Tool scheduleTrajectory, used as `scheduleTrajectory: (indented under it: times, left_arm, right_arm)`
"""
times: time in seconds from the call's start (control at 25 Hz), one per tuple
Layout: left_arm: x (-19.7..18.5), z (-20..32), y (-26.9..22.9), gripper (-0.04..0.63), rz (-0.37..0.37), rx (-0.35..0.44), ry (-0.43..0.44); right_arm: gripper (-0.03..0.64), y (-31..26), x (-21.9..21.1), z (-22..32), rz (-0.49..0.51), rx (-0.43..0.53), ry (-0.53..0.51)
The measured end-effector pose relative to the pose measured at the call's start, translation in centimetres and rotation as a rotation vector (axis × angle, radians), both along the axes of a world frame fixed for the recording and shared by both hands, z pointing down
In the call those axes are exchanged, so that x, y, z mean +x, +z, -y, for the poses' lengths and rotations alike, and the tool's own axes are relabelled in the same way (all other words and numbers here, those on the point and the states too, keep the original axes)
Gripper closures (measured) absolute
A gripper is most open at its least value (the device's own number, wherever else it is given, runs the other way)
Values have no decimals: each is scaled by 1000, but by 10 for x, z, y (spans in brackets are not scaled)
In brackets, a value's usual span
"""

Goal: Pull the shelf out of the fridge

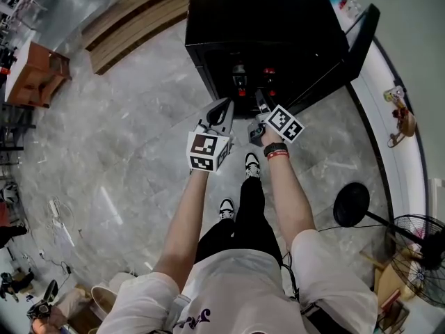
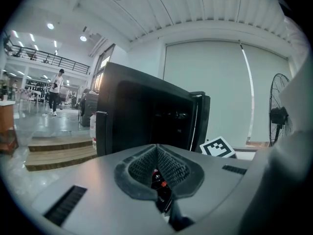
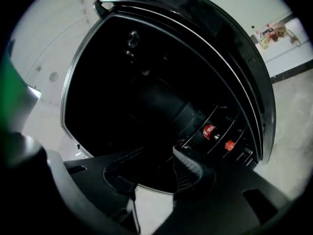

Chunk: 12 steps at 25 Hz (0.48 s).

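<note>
— Where is the shelf seen, and of what is it made?

— The shelf [image 3: 221, 142] is seen inside the fridge [image 1: 264, 12], and it is not pulled out. It is made of thin pale wire bars. A red can [image 3: 209, 130] and a round red cap [image 3: 229, 144] are seen beside these bars. The fridge is a black box with smooth, glossy walls, and it is placed on a grey marbled floor [image 1: 125, 158] that is polished. Its door [image 1: 358, 40] is opened to the right.

— How are the two tools held?

— The left gripper [image 2: 157, 165] is kept in front of the fridge, on the near side. Its body is of smooth grey plastic. Its dark pads, covered with a fine mesh pattern, are pressed together in a V shape, and nothing is gripped by them. The right gripper [image 3: 154, 173] is pointed into the dark opening. Its jaws are spread partly apart and nothing is held between them. Only the black inside of the fridge is seen through the gap. The shelf is not touched by either tool.
</note>
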<state>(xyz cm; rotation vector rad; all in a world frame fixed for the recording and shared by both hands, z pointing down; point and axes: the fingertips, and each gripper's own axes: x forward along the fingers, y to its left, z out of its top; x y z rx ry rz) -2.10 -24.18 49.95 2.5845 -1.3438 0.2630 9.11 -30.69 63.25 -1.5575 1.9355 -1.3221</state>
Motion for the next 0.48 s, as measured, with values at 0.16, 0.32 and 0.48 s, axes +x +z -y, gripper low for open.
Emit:
scheduleTrajectory:
  times: [0.16,0.32,0.48]
  left_arm:
    - [-7,10,14,578,-2,5,-4]
    - [-7,20,22,578,-1,15,-3]
    - [-7,30,31,578,5,18,-5]
  right_arm:
    - [433,20,-7,17,82,11,33]
    - [394,40,-8,31,235,9,97]
    - [351,62,-9,47,347,0,142]
